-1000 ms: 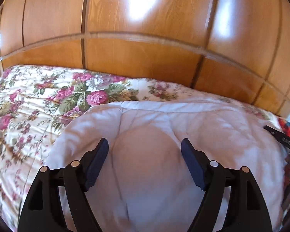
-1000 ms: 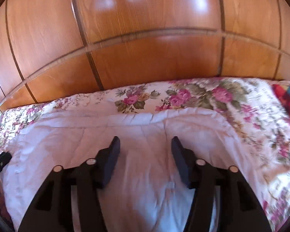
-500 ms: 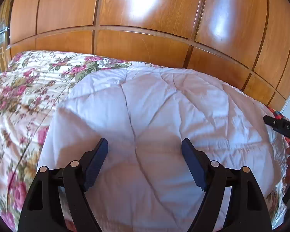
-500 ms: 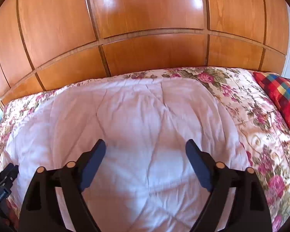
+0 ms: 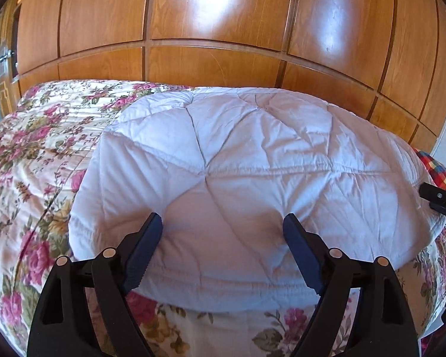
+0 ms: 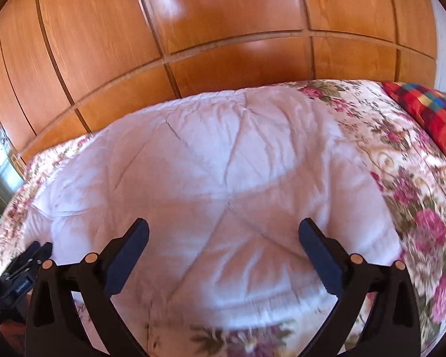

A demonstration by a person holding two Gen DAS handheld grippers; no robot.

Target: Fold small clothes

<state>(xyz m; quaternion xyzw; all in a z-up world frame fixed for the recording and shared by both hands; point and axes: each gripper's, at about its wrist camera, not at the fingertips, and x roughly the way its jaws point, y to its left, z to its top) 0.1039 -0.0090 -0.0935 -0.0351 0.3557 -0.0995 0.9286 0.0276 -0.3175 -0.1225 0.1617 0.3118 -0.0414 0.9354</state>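
**Both tongs open over a folded white quilt**

A white quilted padded cloth (image 5: pixel 252 160) lies folded flat on a floral bedspread with pink roses (image 5: pixel 29 154), directly ahead of and beneath both tongs. The left tongs (image 5: pixel 223 223) hover above its near edge, jaws spread and opening, nothing pinched between the dark blue pads (image 5: pixel 145 247). The right tongs (image 6: pixel 223 229) hang likewise over the near half of the cloth, jaws opening wide and clear of the fabric. Beyond the cloth stands a glossy orange-brown wooden panelled wardrobe (image 6: pixel 223 15). A red, yellow and blue chequered cushion (image 6: pixel 425 110) lies well off to the right of the right tongs.
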